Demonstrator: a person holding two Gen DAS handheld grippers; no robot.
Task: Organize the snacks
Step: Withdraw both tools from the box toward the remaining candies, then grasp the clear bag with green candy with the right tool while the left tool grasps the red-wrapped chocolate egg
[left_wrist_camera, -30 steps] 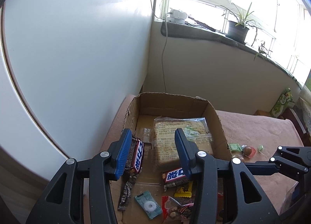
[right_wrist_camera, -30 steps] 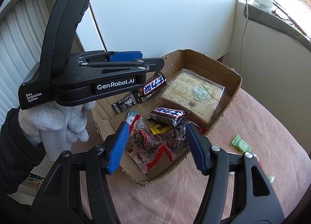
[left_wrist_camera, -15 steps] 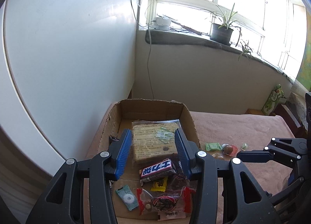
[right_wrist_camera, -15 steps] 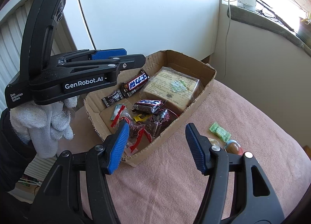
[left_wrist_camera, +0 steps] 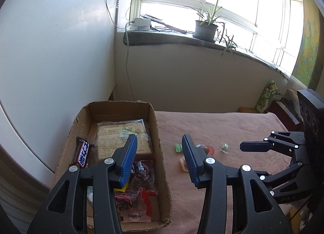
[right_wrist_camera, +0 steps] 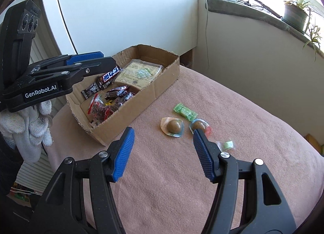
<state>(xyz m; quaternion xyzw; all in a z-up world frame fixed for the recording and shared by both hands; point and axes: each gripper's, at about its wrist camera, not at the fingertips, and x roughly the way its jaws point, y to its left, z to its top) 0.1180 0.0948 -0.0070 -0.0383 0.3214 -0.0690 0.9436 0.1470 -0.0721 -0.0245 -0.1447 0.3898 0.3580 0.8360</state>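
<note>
A cardboard box (right_wrist_camera: 162, 84) sits on a pink cloth and holds a cracker pack (left_wrist_camera: 121, 138), a Snickers bar (left_wrist_camera: 83, 151) and red-printed packets (left_wrist_camera: 139, 195). To its right lie loose snacks: a green candy (right_wrist_camera: 185, 111), a jelly cup with a brown ball (right_wrist_camera: 173, 126), a second jelly cup (right_wrist_camera: 200, 126) and a small green sweet (right_wrist_camera: 227, 145). My right gripper (right_wrist_camera: 163, 148) hovers open and empty just short of the two cups. My left gripper (left_wrist_camera: 159, 152) is open and empty over the box's right wall, held by a white-gloved hand (right_wrist_camera: 30, 124).
A white rounded panel (left_wrist_camera: 50, 61) stands close behind and left of the box. A windowsill carries a potted plant (left_wrist_camera: 205, 30) and a white adapter (left_wrist_camera: 141, 23) with a hanging cable. A green tissue pack (left_wrist_camera: 267, 96) stands at the far right past the cloth.
Both grippers have slid to the right, off the box's inside and toward the loose snacks on the cloth. Their jaws have stayed the same width.
</note>
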